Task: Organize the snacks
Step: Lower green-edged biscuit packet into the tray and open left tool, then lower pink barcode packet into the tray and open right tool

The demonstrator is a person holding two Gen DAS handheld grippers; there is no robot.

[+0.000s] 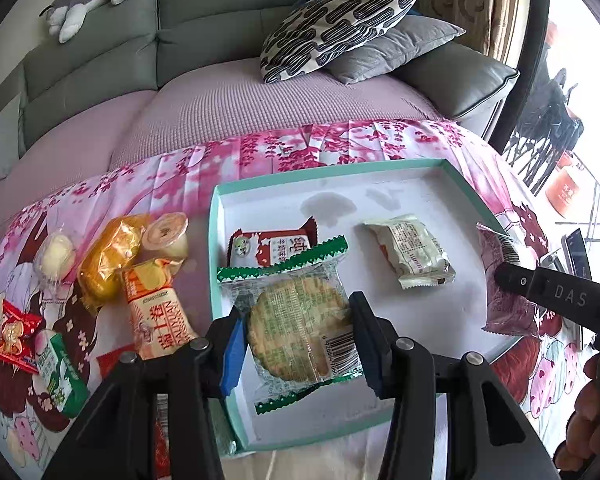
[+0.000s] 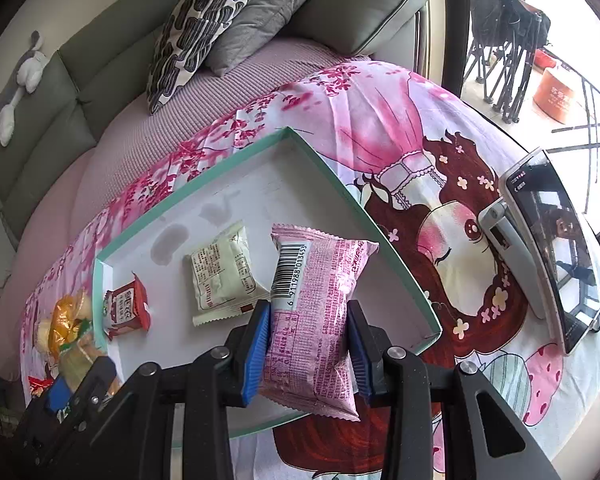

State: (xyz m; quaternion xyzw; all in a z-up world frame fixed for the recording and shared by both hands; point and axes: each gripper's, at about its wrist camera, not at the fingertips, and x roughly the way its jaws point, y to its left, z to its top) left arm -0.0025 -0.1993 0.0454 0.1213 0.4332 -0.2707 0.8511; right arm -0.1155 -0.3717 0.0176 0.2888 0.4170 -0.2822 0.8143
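My left gripper (image 1: 296,340) is shut on a round biscuit in a clear green-edged wrapper (image 1: 296,320), held over the near left part of the teal-rimmed white tray (image 1: 452,168). My right gripper (image 2: 308,344) is shut on a pink snack packet (image 2: 320,300) above the tray's near right side (image 2: 396,256); the same pink packet (image 1: 504,284) shows at the right edge of the left wrist view. In the tray lie a small red packet (image 1: 272,246) and a pale green packet (image 1: 412,250). Left of the tray, several loose snacks (image 1: 104,264) rest on the pink cloth.
A phone on a stand (image 2: 552,248) stands right of the tray. The table carries a pink cartoon cloth (image 2: 400,128). Behind it runs a grey sofa (image 1: 204,24) with patterned and grey cushions (image 1: 336,20) and a plush toy (image 1: 84,0). A hand (image 1: 592,412) shows at the lower right.
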